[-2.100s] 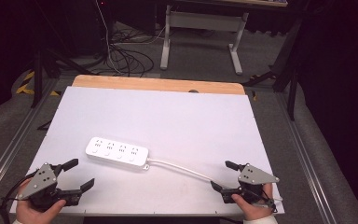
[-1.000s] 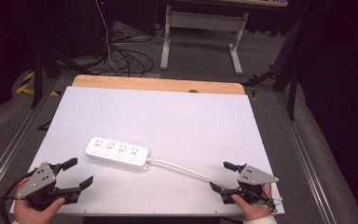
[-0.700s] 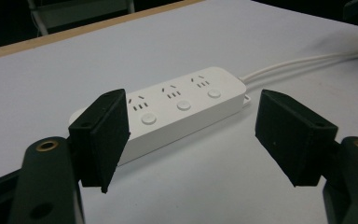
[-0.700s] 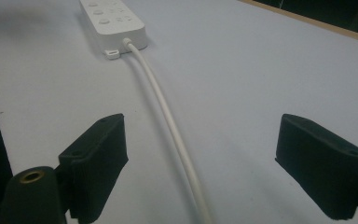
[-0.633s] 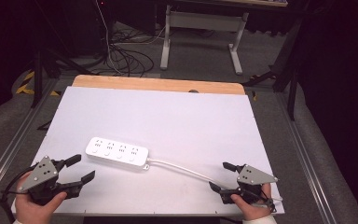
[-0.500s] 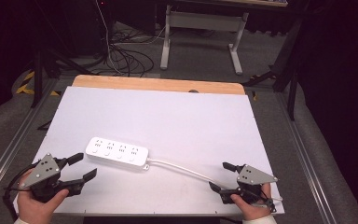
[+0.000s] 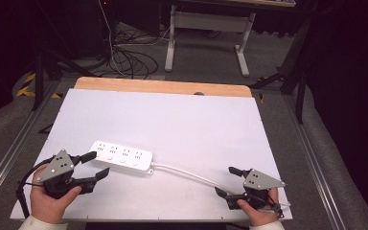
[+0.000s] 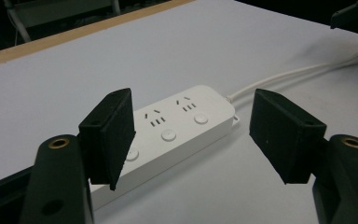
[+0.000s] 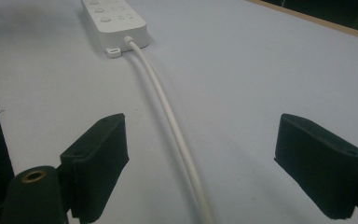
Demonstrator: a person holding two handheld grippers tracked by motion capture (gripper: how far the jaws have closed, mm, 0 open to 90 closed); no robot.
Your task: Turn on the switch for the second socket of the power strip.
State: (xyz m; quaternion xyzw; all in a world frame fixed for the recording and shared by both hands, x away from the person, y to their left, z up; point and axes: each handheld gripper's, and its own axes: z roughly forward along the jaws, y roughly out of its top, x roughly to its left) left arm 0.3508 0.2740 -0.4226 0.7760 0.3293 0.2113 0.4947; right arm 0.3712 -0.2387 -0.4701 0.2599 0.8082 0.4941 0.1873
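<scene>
A white power strip (image 7: 122,156) with sockets and round buttons lies flat just ahead of the wide-open left gripper (image 7: 96,164); its white cord (image 7: 191,173) runs between the right gripper's (image 7: 229,181) spread jaws.

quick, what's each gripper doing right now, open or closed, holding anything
Left gripper: open, holding nothing, fingers either side of the power strip end.
Right gripper: open, holding nothing, white cord between its fingers.
</scene>
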